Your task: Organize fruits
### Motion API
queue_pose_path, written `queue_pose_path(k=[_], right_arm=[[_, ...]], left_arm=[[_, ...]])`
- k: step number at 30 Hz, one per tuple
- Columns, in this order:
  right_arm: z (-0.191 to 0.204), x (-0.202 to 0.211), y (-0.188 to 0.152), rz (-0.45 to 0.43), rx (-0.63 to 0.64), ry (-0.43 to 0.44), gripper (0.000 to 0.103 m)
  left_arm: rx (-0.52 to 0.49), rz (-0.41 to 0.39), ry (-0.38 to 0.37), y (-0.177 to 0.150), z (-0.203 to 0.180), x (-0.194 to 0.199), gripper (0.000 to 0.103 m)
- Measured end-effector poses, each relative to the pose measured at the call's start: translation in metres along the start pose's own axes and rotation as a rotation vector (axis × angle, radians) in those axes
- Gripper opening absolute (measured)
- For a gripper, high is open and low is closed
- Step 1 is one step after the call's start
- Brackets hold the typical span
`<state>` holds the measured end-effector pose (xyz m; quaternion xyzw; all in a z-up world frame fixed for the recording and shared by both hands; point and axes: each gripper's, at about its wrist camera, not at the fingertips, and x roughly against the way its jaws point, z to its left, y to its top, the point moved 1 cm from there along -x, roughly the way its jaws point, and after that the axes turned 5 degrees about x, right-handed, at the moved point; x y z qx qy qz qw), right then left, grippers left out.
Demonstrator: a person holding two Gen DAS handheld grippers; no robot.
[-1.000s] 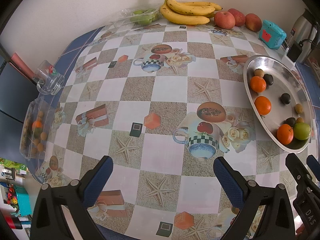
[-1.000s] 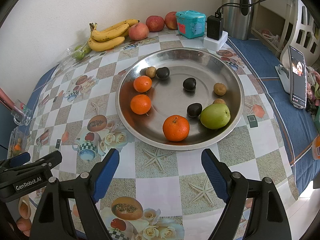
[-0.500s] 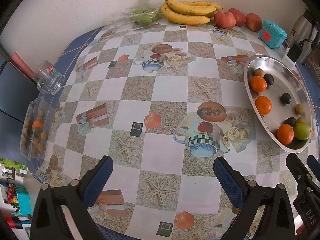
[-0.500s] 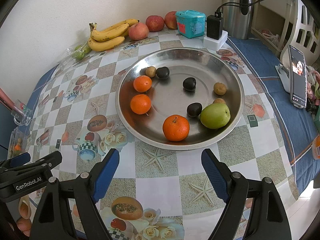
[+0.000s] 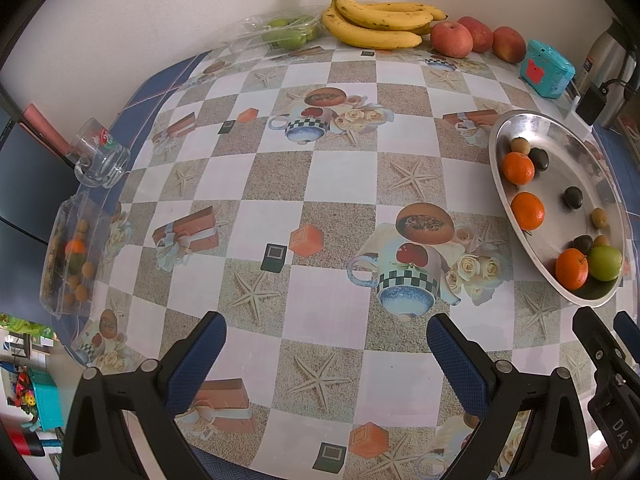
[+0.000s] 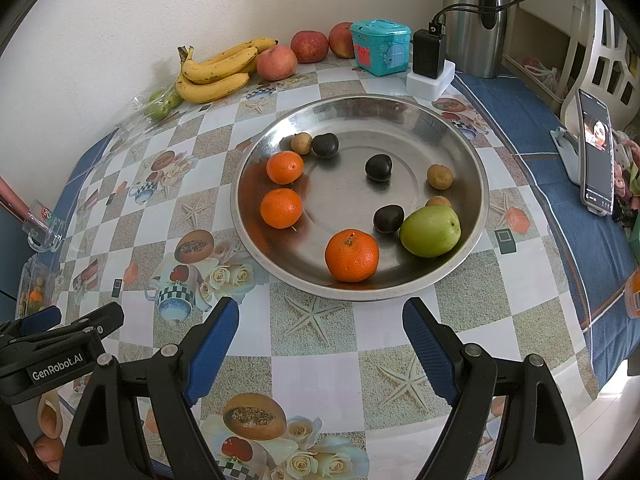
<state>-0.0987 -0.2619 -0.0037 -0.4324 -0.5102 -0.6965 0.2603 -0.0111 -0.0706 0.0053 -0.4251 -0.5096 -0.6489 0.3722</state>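
Nothing moved | left gripper (image 5: 326, 338), right gripper (image 6: 320, 322) gape empty | steel tray (image 6: 476, 168) ahead

Shiny metal tray (image 6: 472, 168), glossy printed tablecloth (image 6: 320, 376), clear plastic box (image 5: 76, 216)

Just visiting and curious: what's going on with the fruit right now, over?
Left tool and right tool open, empty, above the tablecloth. Oranges, dark fruit and green fruit in the steel tray, untouched. Nothing in the way.
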Motion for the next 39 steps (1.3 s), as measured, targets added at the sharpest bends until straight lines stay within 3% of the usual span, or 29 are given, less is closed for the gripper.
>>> queue_pose_path(k=[33,39], right_arm=[[0.0007,-0.0005,-0.0017,0.001,0.000,0.002,0.085],[-0.0004,-0.0001,-0.0011,0.001,0.000,0.003,0.085]], left_arm=[[-0.001,0.001,-0.001,-0.0005,0.0011,0.0001,0.102],[0.007,-0.031,0.003,-0.0028,0.0038,0.0060,0.102]])
